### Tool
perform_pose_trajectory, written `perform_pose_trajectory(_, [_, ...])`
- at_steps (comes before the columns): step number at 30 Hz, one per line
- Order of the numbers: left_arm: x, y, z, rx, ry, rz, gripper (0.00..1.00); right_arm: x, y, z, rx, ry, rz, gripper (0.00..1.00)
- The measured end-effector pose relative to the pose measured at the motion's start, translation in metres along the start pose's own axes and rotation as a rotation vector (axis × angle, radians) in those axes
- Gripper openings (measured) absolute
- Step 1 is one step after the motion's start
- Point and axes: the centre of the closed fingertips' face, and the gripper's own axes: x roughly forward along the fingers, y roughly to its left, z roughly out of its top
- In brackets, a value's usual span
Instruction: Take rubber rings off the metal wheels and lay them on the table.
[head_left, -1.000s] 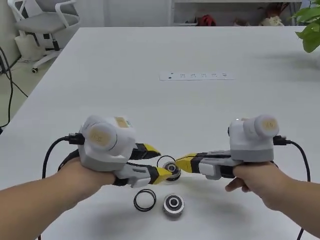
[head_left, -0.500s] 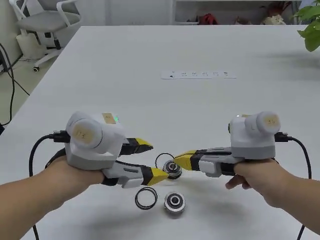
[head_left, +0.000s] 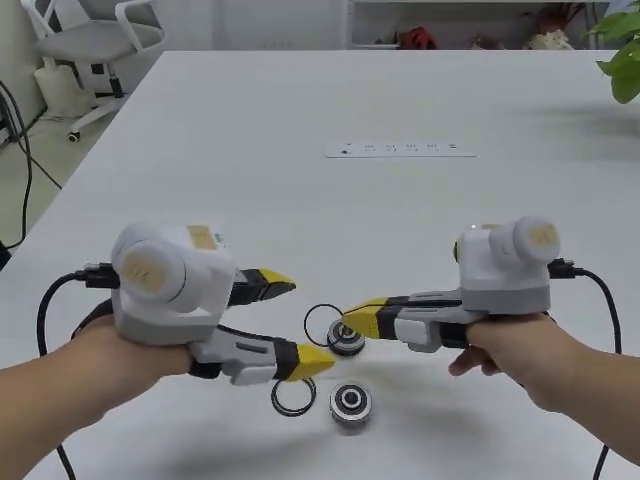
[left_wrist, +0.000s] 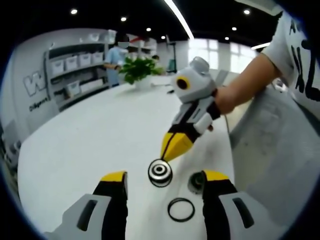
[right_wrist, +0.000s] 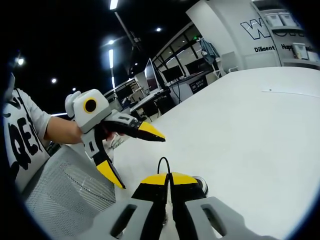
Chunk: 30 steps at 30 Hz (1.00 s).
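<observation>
as right claw (right_wrist: 170, 178) pinches ring (head_left: 322, 306), left (left_wrist: 164, 176) gapes

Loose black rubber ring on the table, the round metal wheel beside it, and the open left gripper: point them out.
Loose black rubber ring (head_left: 293, 414), head view, near side of its band.
Round metal wheel (head_left: 351, 403), head view, its hub.
Left gripper (head_left: 311, 323), head view, midway between its open fingertips.
</observation>
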Motion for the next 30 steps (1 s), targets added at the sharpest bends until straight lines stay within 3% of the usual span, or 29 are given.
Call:
perform_pose_trajectory(10, [-0.008,0.003,-0.003,-0.012,-0.011,0.018,0.66,0.004,0.009,-0.003,0.005,0.02,0.035,0.0])
perform_pose_trajectory(30, [-0.02,-0.002,-0.029,-0.02,0.024,0.019,0.74,0.015,0.015,-0.023,0.044,0.104,0.086,0.0])
